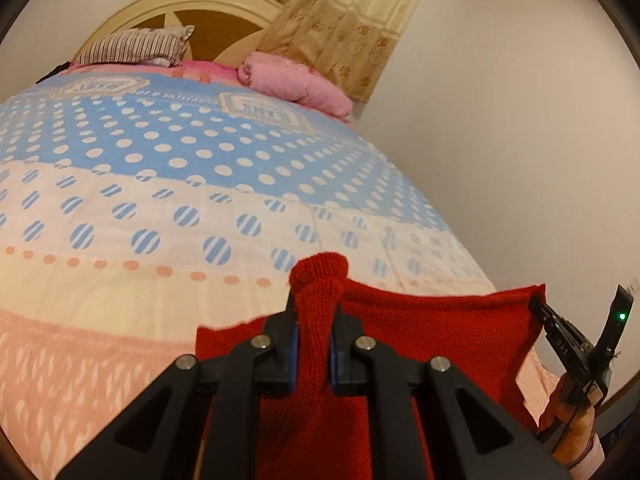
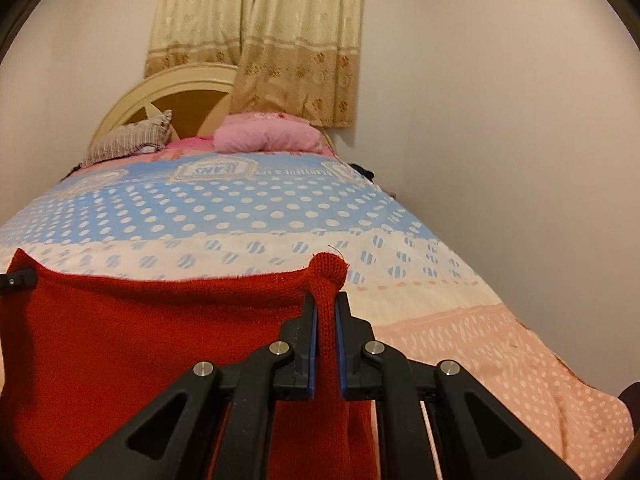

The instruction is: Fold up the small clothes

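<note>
Black linkage arms fill the bottom of both wrist views, and between them each hand-held gripper is clamped on a bunched corner of the red knitted garment [image 1: 432, 320]. From the left wrist, the left hand-held gripper [image 1: 314, 312] pinches a thick tuft of knit that pokes up past its blue pads, and the right hand-held gripper [image 2: 326, 312] does the same with the opposite corner. Between the two, the top edge of the garment runs fairly taut, with the rest hanging down toward the cameras, held up over the near, peach-patterned end of the bed [image 1: 100, 320] rather than lying on it. Far off at the headboard sit a striped pillow [image 1: 136, 46] and a pink pillow [image 1: 296, 82], well apart from the work. The main risk, as I judge it, is in the grips themselves: each holds only a gathered knob of loose, stretchy knit, so a quick swing or an uneven pull between the hands could let one corner slide out and drop the garment in a heap. If the hands drift closer together, the edge will sag and the cloth may land creased or skewed, spoiling the fold line. Laying it too near the foot of the bed could let the hem slip off the edge.
</note>
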Demonstrator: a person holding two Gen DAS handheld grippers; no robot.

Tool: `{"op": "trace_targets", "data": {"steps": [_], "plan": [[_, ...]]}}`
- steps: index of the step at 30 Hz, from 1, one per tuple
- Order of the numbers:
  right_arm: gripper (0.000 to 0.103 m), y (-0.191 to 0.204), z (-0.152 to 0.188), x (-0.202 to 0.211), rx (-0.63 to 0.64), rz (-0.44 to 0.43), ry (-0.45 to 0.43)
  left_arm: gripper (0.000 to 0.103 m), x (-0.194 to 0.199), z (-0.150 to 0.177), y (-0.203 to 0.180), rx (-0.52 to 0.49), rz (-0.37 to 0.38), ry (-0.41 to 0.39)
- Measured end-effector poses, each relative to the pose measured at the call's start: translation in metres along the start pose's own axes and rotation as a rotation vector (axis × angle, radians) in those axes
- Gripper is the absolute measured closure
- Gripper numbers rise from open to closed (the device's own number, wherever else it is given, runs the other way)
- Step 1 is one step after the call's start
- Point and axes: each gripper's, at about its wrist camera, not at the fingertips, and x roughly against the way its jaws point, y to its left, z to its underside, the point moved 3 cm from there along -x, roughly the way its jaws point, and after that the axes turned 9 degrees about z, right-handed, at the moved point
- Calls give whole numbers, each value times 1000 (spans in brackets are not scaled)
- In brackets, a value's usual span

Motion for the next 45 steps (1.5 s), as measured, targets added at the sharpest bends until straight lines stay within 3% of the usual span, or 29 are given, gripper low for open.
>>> {"op": "trace_targets", "data": {"steps": [4, 7, 13, 18, 19, 21, 22, 23, 25, 26, 28, 30, 35, 39, 43, 45], "plan": [[96, 14, 7, -42, 14, 30, 56, 92, -33, 1, 17, 39, -48, 39], [96, 22, 16, -70, 31, 41, 111, 92, -57, 11, 32, 87, -101, 110], [96, 27, 37, -102, 43, -15, 238, 85, -63, 21, 48, 179, -114, 148], [94, 28, 47, -119, 39, -35, 331, 82, -69, 17, 48, 186, -148, 158], [92, 29, 49, -124, 49, -30, 364, 79, -70, 16, 47, 188, -150, 159], [77, 27, 50, -124, 48, 3, 367, 74, -67, 14, 45, 185, -162, 167], [66, 24, 50, -123, 41, 29, 368, 63, -59, 12, 42, 167, -203, 167], [63, 21, 49, -122, 24, 27, 369, 53, -52, 9, 40, 145, -235, 156], [63, 5, 44, -111, -76, -54, 339, 44, -29, 6, 33, 84, -275, 107], [63, -12, 39, -93, -161, -79, 278, 39, -13, 5, 29, 52, -277, 89], [63, -45, 34, -53, -283, -65, 168, 34, 11, 9, 26, 22, -279, 70], [63, -60, 39, -26, -303, -33, 149, 34, 31, 20, 21, 4, -271, 70], [63, -56, 81, 31, -180, -81, 196, 34, 60, 78, -9, -47, -193, 126], [63, -42, 120, 63, -100, -59, 227, 33, 73, 120, -30, -116, -218, 122], [64, -31, 144, 67, -56, -61, 268, 32, 69, 136, -27, -118, -269, 132], [73, -28, 150, 63, -31, -31, 281, 28, 69, 141, -22, -108, -275, 135]]}}
